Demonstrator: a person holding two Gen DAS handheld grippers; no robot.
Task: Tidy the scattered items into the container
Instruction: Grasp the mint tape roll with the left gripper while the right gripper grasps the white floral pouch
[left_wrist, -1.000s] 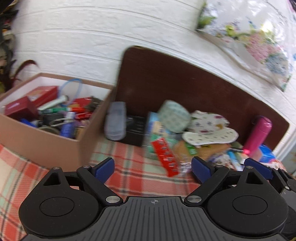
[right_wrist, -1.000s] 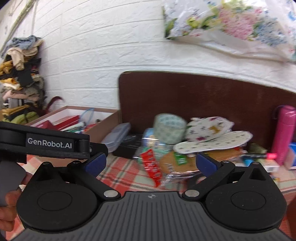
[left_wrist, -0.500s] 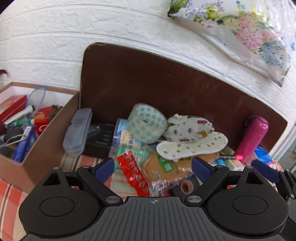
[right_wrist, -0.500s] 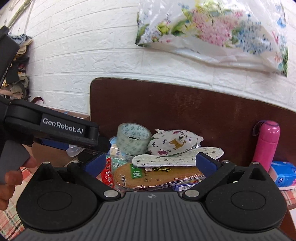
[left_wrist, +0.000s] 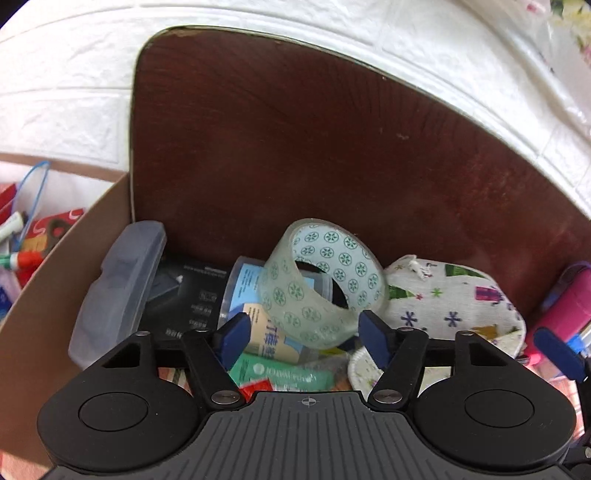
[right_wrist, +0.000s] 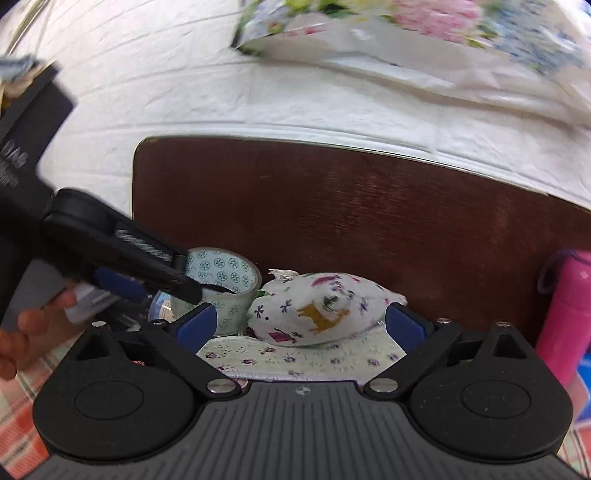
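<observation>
Closed in on the pile since a second ago: left gripper (left_wrist: 304, 334) jaws apart around tape (left_wrist: 323, 282), right gripper (right_wrist: 301, 325) apart near pouch (right_wrist: 317, 308); pickups imminent.

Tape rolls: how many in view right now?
1. The patterned tape roll stands tilted on the pile before the brown board, between the left gripper's open fingers; the right wrist view shows the same roll. More may be buried underneath.

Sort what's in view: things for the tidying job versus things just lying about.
Job:
patterned clear tape roll
printed fabric pouch
floral insole
grey plastic case
brown cardboard box

Lying about:
dark wooden board
floral plastic bag
</observation>
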